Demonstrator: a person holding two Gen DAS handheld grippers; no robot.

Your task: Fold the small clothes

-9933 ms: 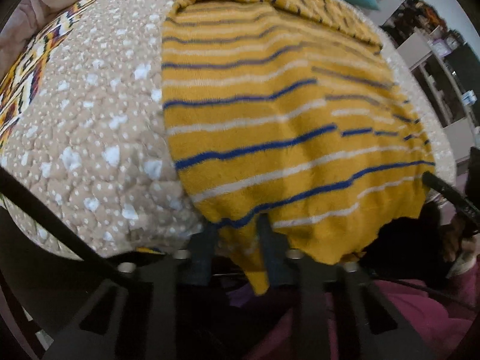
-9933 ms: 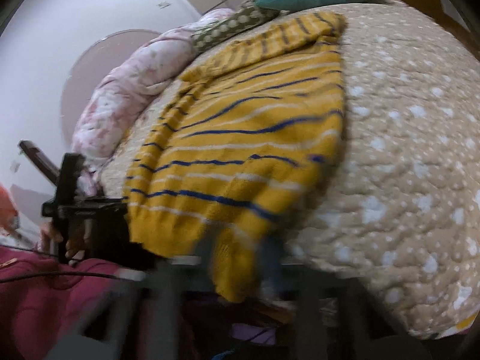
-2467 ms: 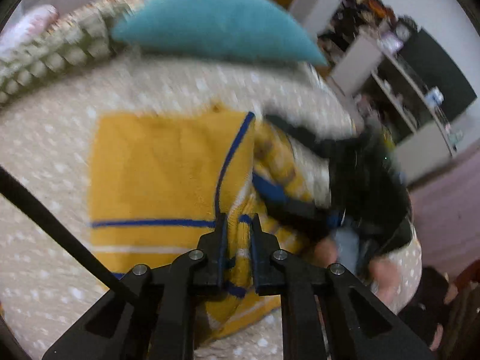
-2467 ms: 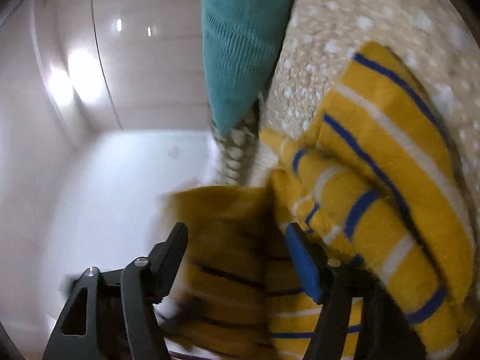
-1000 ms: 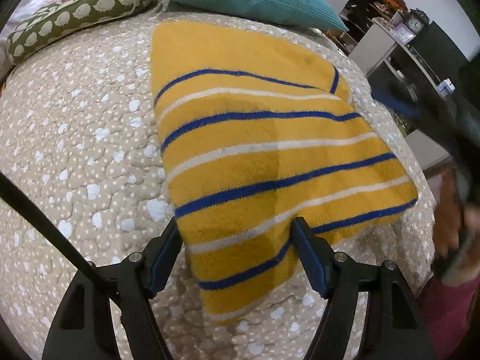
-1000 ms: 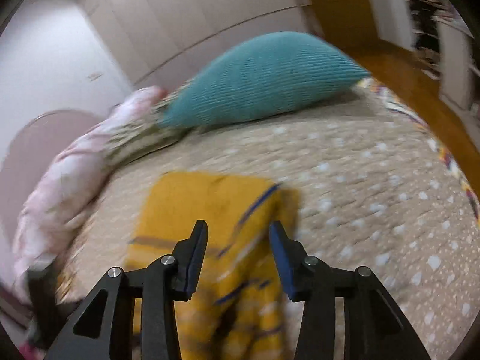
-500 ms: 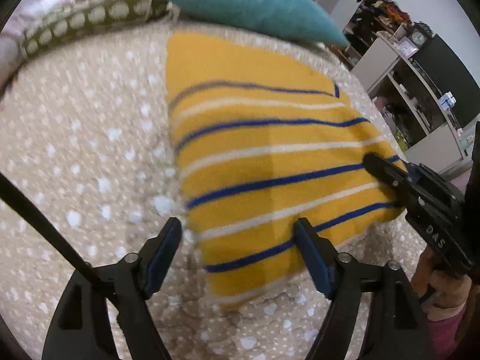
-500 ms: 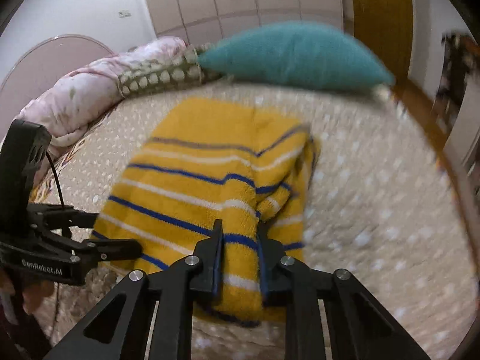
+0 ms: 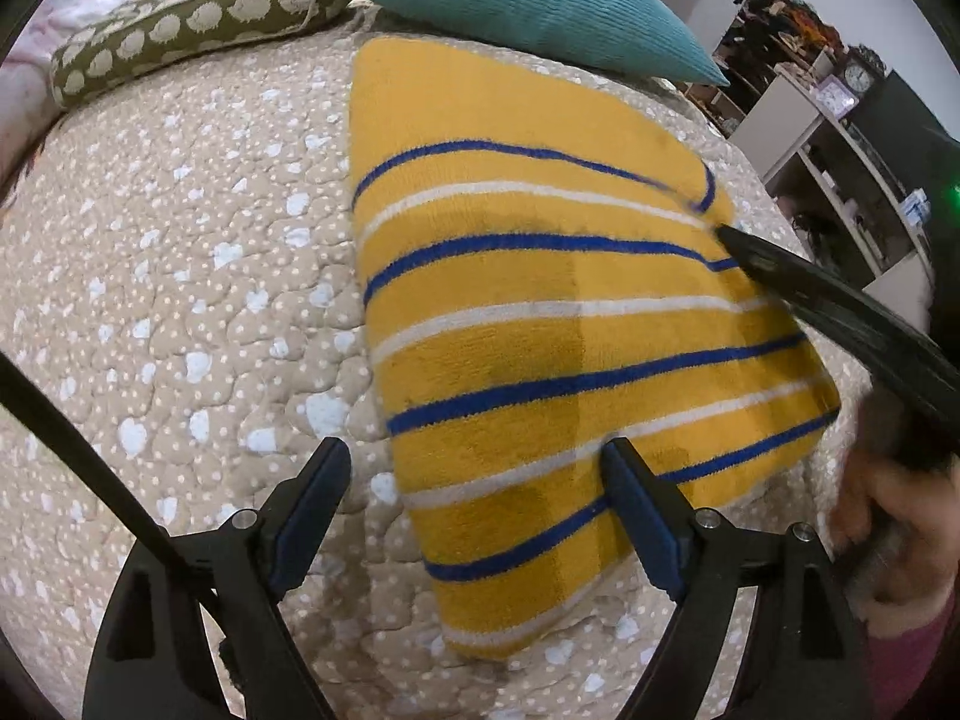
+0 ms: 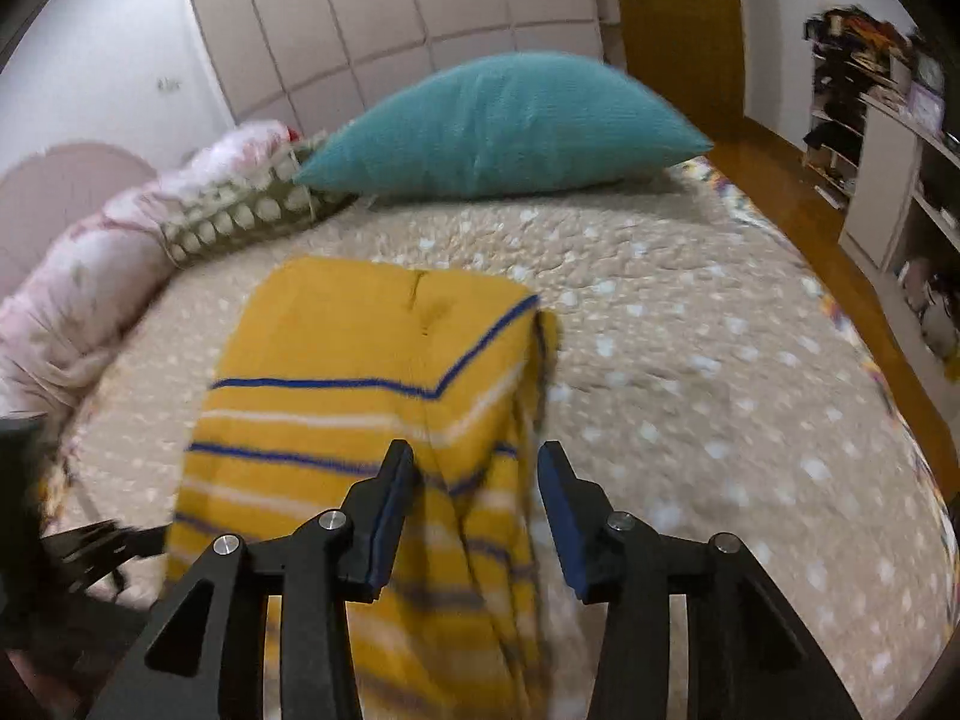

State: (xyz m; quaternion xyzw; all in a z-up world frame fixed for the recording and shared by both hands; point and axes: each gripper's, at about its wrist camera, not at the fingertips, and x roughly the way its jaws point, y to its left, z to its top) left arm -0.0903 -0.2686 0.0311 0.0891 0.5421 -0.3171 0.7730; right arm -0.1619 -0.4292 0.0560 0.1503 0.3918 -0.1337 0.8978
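Note:
A yellow knitted sweater (image 9: 540,312) with blue and white stripes lies folded into a rectangle on the beige dotted bedspread (image 9: 180,252). My left gripper (image 9: 474,480) is open and empty, its jaws straddling the sweater's near left corner. My right gripper (image 10: 477,474) is open and empty, just above the sweater's (image 10: 372,372) right folded edge. The right gripper's black fingers (image 9: 840,312) also reach in over the sweater's right side in the left wrist view.
A teal pillow (image 10: 504,126) and a green patterned bolster (image 9: 180,30) lie at the head of the bed, with a pink floral duvet (image 10: 78,276) at the left. White shelves (image 10: 888,168) and a wooden floor (image 10: 798,198) are beyond the bed's right edge.
My right gripper was shut on the sweater's right edge half a second ago and has now opened and let go. My left gripper stays open over the near corner.

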